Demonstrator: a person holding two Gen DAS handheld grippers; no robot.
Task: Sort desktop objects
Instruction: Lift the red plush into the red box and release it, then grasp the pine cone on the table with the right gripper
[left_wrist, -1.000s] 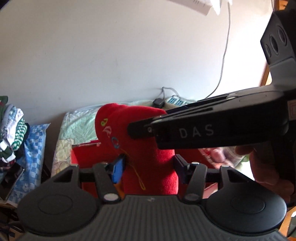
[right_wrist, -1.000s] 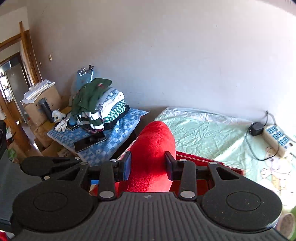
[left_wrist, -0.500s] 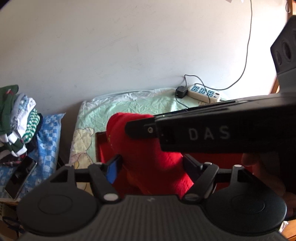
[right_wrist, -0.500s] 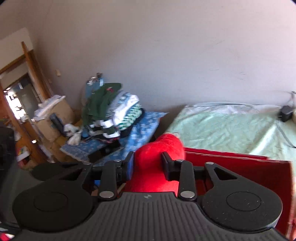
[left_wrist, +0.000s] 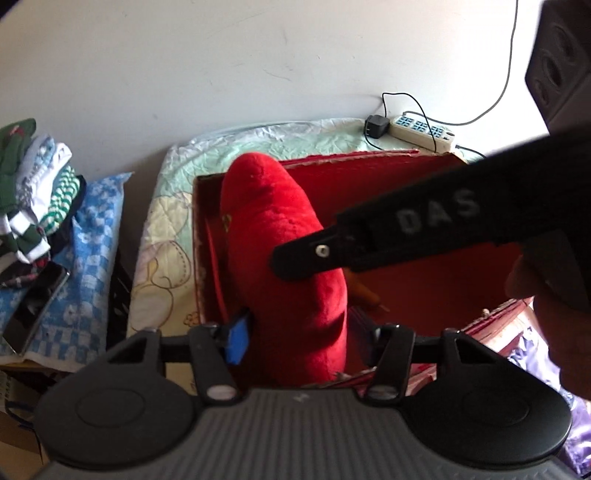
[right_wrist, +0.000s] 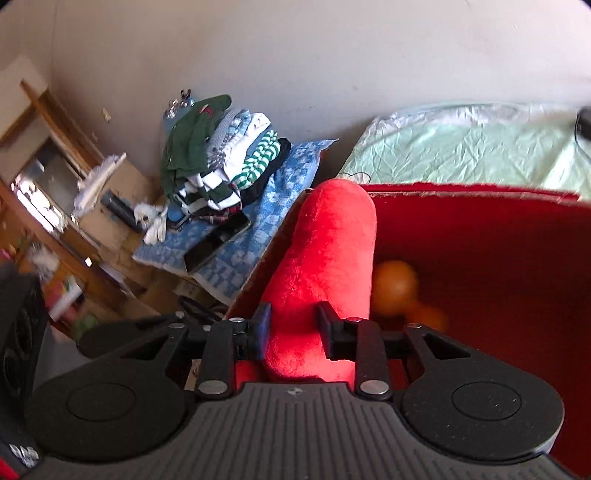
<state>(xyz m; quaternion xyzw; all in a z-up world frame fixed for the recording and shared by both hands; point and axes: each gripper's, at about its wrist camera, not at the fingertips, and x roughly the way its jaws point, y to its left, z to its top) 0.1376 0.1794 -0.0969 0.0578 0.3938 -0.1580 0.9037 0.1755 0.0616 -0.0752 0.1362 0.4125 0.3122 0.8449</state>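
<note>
Step in hand, by my reading: stowing the red plush toy (right_wrist: 325, 273) in the red box (right_wrist: 498, 258). Right gripper (right_wrist: 293, 332) was clamped on the toy's near end. Left gripper (left_wrist: 303, 339) stood wider; its fingers flanked the toy, contact uncertain, so I cannot tell if it gripped. Toy leaned against the box's wall at 10 o'clock, orange balls (right_wrist: 395, 282) beside it at 3 o'clock. Next move probably calls for lowering, then releasing.
</note>
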